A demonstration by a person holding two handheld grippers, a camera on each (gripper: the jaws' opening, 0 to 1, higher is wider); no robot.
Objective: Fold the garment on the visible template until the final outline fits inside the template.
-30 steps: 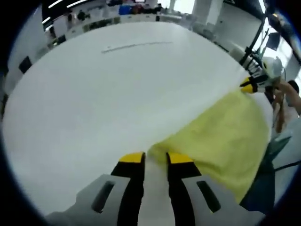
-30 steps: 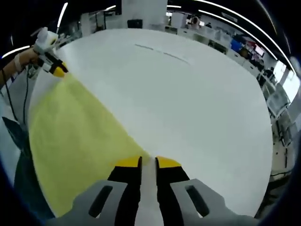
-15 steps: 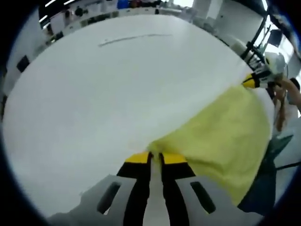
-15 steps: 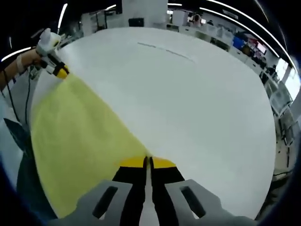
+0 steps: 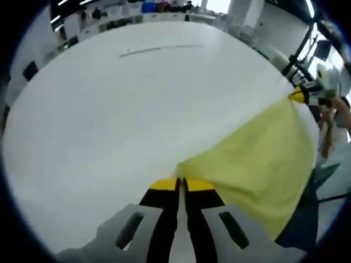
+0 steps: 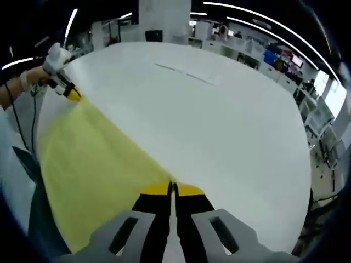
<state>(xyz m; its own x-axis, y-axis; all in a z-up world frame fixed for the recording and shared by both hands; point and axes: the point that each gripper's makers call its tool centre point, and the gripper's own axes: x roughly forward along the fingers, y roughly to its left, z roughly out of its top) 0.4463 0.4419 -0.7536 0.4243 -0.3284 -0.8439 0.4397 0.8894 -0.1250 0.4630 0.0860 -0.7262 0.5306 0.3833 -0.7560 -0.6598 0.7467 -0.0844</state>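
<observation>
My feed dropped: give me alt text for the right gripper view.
The right gripper is shut on a corner of the yellow garment, which stretches taut toward the left gripper holding the opposite corner at upper left. A large white table spreads beyond, with a faint line marked far across it.

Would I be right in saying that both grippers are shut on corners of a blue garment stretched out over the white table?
Not quite: the garment is yellow, not blue, as the right gripper view shows. The rest holds: the right gripper and the left gripper are each shut on a corner of it, and it is stretched out over the white table.
</observation>
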